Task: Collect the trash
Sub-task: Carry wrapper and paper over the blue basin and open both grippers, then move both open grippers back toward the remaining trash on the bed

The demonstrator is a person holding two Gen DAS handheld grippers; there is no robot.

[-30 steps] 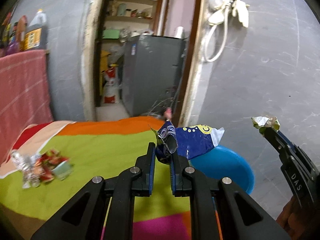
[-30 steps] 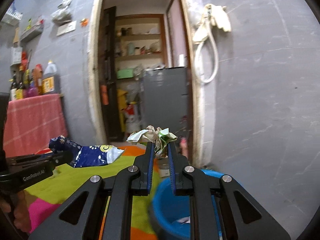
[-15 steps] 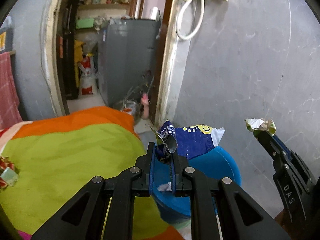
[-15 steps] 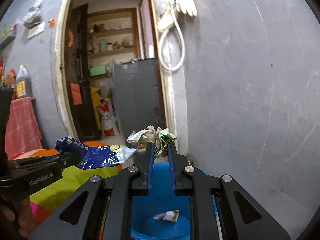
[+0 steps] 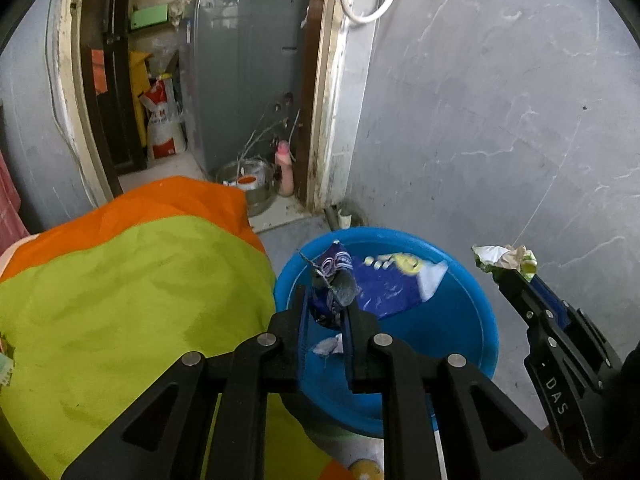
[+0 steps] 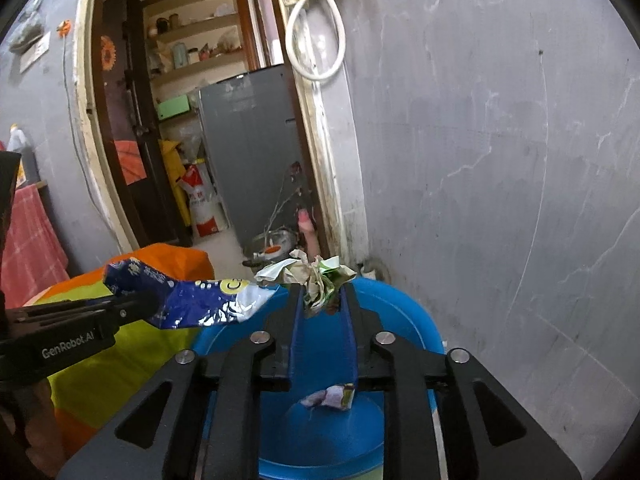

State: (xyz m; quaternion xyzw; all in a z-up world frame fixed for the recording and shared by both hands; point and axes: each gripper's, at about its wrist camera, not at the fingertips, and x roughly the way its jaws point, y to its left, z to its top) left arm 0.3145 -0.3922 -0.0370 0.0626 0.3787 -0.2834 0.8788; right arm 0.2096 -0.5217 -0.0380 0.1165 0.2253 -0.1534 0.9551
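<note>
My left gripper (image 5: pixel 326 300) is shut on a blue snack wrapper (image 5: pixel 384 284) and holds it over the blue tub (image 5: pixel 476 316). The wrapper also shows in the right wrist view (image 6: pixel 192 300). My right gripper (image 6: pixel 322 300) is shut on a crumpled white and green paper wad (image 6: pixel 316 276), above the tub (image 6: pixel 416 320). That wad shows in the left wrist view (image 5: pixel 506 258), right of the tub. A small scrap (image 6: pixel 332 396) lies on the tub's floor.
A bed with a green and orange cover (image 5: pixel 132 280) lies left of the tub. The grey wall (image 5: pixel 500 100) stands close behind and to the right. A doorway with a grey cabinet (image 5: pixel 244 72) and a steel pot (image 5: pixel 244 180) is beyond.
Both grippers have moved right and down, from over the bed to over the blue tub, each still holding its trash. The trash pile on the bed has left view.
</note>
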